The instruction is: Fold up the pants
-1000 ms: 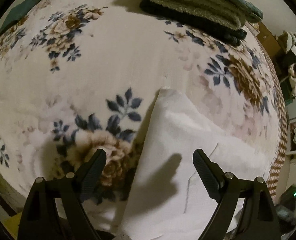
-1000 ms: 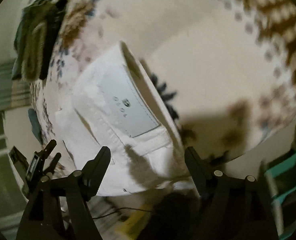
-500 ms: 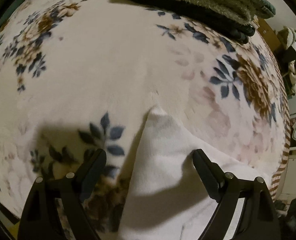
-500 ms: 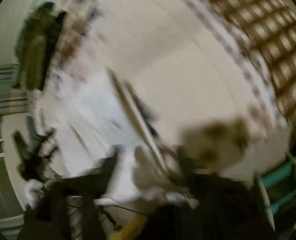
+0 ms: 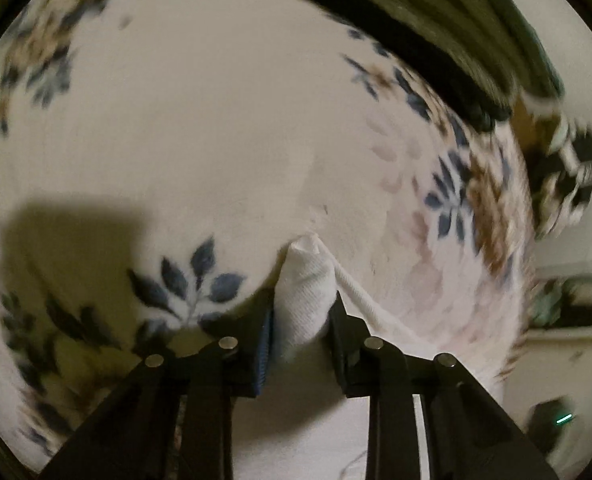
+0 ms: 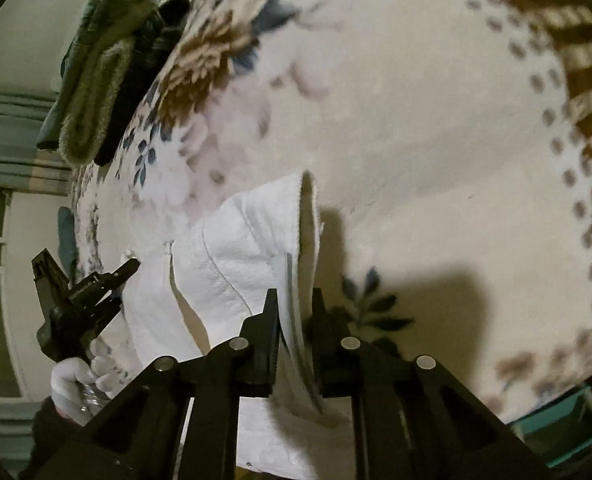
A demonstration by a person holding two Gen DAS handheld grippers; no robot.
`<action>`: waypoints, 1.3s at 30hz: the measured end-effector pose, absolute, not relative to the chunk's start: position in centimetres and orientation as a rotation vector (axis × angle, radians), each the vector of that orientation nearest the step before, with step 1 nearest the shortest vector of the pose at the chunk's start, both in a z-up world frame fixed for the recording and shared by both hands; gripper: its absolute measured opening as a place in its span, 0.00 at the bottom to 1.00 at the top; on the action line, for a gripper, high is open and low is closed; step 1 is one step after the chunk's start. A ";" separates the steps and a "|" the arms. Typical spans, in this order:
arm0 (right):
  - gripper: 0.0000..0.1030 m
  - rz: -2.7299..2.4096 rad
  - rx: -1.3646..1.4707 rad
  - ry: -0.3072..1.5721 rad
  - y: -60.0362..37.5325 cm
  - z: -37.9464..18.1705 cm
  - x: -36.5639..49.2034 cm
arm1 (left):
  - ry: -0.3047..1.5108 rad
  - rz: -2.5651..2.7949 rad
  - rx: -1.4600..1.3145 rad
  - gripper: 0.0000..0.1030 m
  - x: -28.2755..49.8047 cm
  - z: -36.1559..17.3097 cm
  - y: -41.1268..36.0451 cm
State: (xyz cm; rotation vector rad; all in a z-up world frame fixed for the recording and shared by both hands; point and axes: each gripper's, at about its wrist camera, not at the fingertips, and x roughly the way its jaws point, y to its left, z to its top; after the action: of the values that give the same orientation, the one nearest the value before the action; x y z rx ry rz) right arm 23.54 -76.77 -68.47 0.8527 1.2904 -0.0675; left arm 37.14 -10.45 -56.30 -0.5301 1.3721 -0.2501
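White pants (image 6: pixel 232 256) lie on a floral blanket (image 6: pixel 416 140). My left gripper (image 5: pixel 302 304) is closing on a bunched corner of the white pants (image 5: pixel 306 284), its pads pressing the cloth on both sides. In the right wrist view my right gripper (image 6: pixel 294 300) is closing on the raised waistband edge, which stands up between its fingers. The left gripper (image 6: pixel 84 300) also shows there at the far left, held by a white-gloved hand (image 6: pixel 70 380), at the other edge of the pants.
A stack of folded dark and green towels (image 5: pixel 436 28) sits at the far edge of the floral blanket (image 5: pixel 176 120); the same towels (image 6: pixel 104 68) show at upper left in the right wrist view. A teal crate (image 6: pixel 556 428) stands beyond the bed's edge.
Both grippers went from wide open to closed on the white pants. The left one moved down and forward onto a corner; the right one swung onto the waistband edge.
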 end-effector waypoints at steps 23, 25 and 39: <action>0.79 0.128 1.393 1.265 -75.7 -75.5 13.7 | 1.477 -0.329 -0.466 0.84 27.3 -57.2 -8.9; 0.82 0.137 1.339 1.292 -74.8 -76.0 14.7 | 1.478 -0.344 -0.478 0.86 27.5 -57.6 -8.8; 0.34 0.116 1.350 1.194 -73.1 -75.0 15.8 | 1.399 -0.406 -0.448 0.19 26.2 -54.4 -8.8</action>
State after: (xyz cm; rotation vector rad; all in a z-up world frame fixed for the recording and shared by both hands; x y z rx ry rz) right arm 15.78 -73.09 -74.97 1.3502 1.1939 0.1156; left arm 26.17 -8.84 -54.41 -0.4477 1.3989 -0.4057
